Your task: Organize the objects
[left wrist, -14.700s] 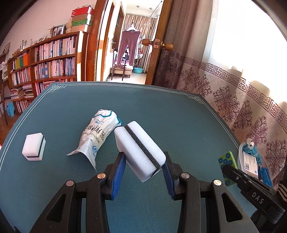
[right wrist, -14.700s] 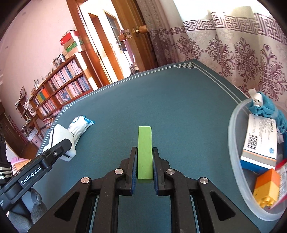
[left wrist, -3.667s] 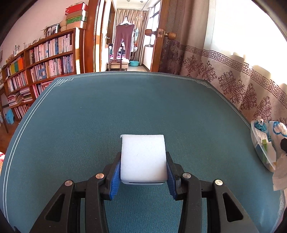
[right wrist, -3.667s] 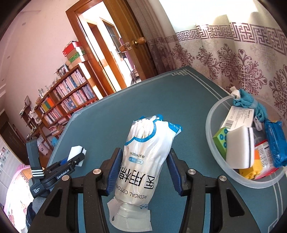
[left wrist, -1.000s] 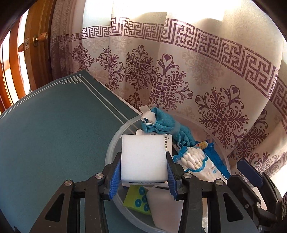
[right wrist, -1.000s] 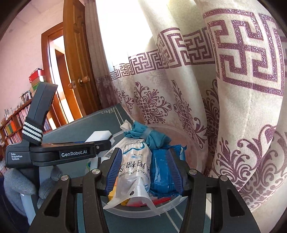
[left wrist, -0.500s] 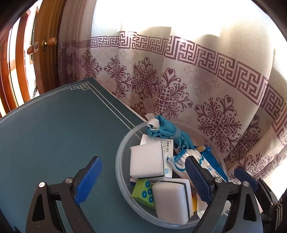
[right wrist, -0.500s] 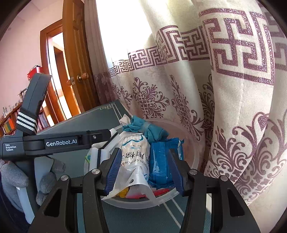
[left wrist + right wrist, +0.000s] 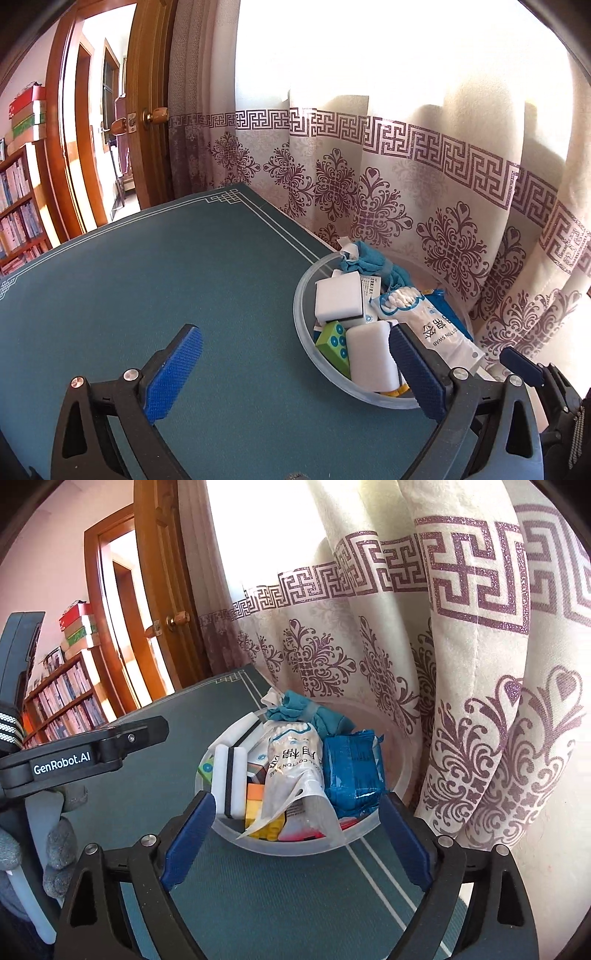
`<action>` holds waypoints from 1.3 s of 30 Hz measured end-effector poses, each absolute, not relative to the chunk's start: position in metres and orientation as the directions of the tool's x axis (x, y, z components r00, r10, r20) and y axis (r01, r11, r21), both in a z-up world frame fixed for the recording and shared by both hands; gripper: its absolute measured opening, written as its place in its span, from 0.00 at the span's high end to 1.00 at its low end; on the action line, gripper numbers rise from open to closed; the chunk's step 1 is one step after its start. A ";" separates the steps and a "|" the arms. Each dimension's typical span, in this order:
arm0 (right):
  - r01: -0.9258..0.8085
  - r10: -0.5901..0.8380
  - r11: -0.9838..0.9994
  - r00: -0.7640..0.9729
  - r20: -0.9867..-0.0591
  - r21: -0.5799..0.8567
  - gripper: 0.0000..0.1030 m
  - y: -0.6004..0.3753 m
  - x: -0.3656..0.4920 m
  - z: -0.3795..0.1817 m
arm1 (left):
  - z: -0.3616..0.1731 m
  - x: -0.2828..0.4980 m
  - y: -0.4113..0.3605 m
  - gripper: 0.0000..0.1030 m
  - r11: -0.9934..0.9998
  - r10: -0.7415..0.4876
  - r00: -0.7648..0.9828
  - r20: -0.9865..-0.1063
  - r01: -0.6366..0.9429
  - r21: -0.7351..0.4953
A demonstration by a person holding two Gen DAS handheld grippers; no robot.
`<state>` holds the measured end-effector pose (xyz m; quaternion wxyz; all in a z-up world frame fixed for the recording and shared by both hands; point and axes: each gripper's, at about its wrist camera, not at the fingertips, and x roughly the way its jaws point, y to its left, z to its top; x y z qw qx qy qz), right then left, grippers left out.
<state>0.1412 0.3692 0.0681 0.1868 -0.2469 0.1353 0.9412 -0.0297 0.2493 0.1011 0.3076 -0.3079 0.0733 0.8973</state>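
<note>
Cotton swab bag in bowl, between opening right fingers

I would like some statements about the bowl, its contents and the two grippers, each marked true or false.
1. The bag of cotton swabs lies inside the clear bowl. True.
2. The left gripper holds a white sponge. False: its jaws are opening and nothing is between them; both white sponges lie in the bowl.
3. The bowl stands near the curtain. True.
4. The right gripper squeezes the blue packet. False: its jaws are opening, and the packet rests in the bowl.
5. The green block lies on the table outside the bowl. False: it is in the bowl.
</note>
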 end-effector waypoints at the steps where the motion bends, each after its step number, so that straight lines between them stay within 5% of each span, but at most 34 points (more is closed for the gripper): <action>1: -0.419 0.291 -0.896 -0.806 -0.515 0.150 0.09 0.364 0.143 0.069 | 0.102 -0.027 0.246 0.00 -0.801 0.509 -0.621 -0.596 -0.595 -0.064; 16: -0.414 0.343 -0.909 -0.793 -0.503 0.034 0.02 0.328 0.158 0.090 | 0.116 0.005 0.227 0.00 -0.809 0.511 -0.677 -0.530 -0.587 -0.030; 39: -0.491 0.419 -0.871 -0.710 -0.566 -0.029 0.02 0.350 0.147 0.085 | 0.104 0.022 0.245 0.00 -0.783 0.486 -0.669 -0.562 -0.619 0.061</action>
